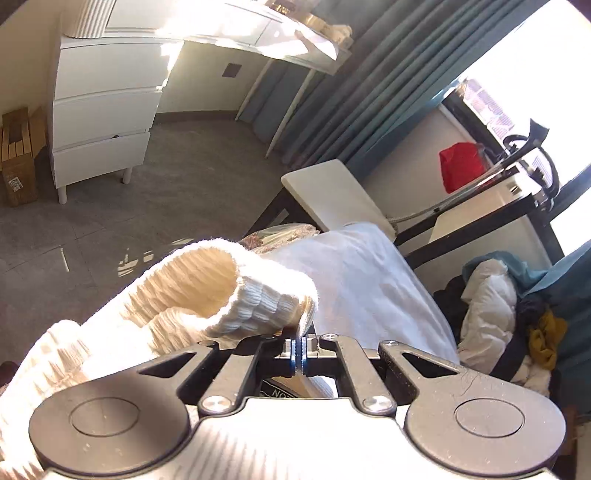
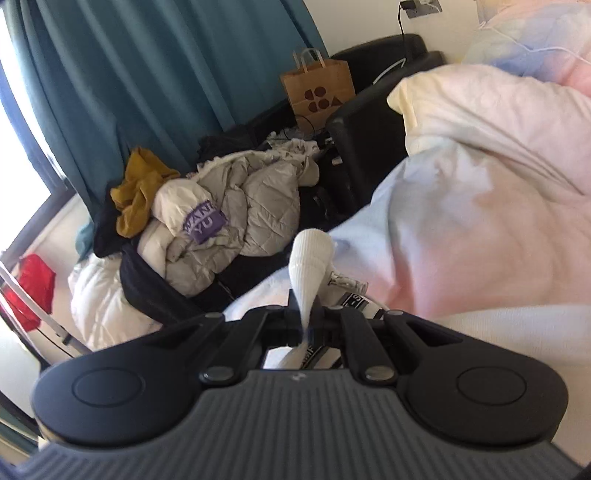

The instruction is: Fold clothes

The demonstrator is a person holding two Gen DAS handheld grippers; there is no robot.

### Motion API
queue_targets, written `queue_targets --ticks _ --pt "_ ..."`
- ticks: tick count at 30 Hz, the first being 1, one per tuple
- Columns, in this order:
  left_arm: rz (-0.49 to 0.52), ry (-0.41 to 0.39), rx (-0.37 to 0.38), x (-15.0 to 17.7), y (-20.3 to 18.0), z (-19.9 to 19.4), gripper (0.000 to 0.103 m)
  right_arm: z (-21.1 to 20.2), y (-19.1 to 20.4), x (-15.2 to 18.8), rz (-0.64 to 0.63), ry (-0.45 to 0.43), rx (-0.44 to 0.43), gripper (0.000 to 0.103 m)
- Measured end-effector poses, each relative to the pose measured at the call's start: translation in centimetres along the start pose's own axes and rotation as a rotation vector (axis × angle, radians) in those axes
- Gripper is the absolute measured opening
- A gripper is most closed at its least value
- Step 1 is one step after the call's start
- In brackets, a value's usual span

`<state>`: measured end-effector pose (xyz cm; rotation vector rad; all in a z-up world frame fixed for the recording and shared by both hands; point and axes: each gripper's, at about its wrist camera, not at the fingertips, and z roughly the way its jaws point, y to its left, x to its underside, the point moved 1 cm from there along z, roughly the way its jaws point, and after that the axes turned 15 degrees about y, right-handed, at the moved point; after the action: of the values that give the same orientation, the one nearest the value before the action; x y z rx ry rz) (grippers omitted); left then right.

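Note:
In the left wrist view my left gripper (image 1: 298,345) is shut on the ribbed cuff of a white sock (image 1: 207,291). The cuff gapes open to the upper left and the sock drapes down over the gripper's left side. In the right wrist view my right gripper (image 2: 306,314) is shut on the other end of a white sock (image 2: 308,258), which stands up between the jaws. Under it lies a white sock with black lettering (image 2: 351,291) on the bed.
A pale pastel duvet (image 2: 480,192) covers the bed. A heap of jackets and clothes (image 2: 221,206) fills a dark sofa beside teal curtains (image 2: 147,74). A white drawer unit (image 1: 103,118), a white desk (image 1: 258,33) and a small white table (image 1: 332,192) stand on grey floor.

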<state>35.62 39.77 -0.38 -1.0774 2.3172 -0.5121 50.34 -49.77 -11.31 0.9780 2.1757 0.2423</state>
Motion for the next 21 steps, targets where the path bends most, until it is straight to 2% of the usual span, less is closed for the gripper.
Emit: queue_targets --ticks 2,4,7,9,10,11,12,13,15,16,19,21 --pt "0.021 0.016 0.003 -0.1 -0.2 0.9 0.008 1.2 -0.6 0.4 0.005 -0.003 -0.029 0.007" --pt "0.042 0.032 0.006 -0.3 -0.4 1.8 0.011 1.0 -0.5 0.3 -0.046 0.004 -0.042 0.010" --pt "0.069 0.032 0.038 -0.2 0.0 1.5 0.028 -0.5 -0.3 -0.3 -0.128 0.008 -0.051 0.013" --pt "0.088 0.000 0.073 0.6 0.7 -0.8 0.047 -2.4 -0.5 -0.8 -0.153 0.015 -0.075 0.028" --pt "0.099 -0.019 0.087 1.1 1.0 -2.1 0.050 -3.7 -1.0 -0.9 -0.153 0.007 -0.081 0.033" --pt "0.111 -0.036 0.101 1.7 1.4 -3.5 0.054 -5.0 -1.5 -1.0 -0.150 -0.005 -0.085 0.042" --pt "0.124 -0.050 0.116 2.6 2.0 -5.0 0.057 -6.5 -2.2 -1.0 -0.139 -0.017 -0.093 0.049" --pt "0.136 -0.067 0.132 3.6 2.6 -6.3 0.059 -7.8 -3.1 -1.0 -0.124 -0.026 -0.103 0.052" --pt "0.134 -0.086 0.155 5.8 4.2 -8.5 0.068 -10.5 -5.6 -0.8 -0.078 -0.035 -0.121 0.066" --pt "0.117 -0.078 0.165 6.8 5.1 -9.3 0.072 -11.4 -6.7 -0.6 -0.057 -0.030 -0.126 0.067" --pt "0.032 -0.038 0.212 10.0 9.0 -11.3 0.072 -13.6 -10.7 0.8 0.036 0.045 -0.145 0.068" --pt "-0.037 -0.014 0.233 11.9 11.5 -11.9 0.075 -14.4 -13.6 2.3 0.139 0.107 -0.197 0.068"
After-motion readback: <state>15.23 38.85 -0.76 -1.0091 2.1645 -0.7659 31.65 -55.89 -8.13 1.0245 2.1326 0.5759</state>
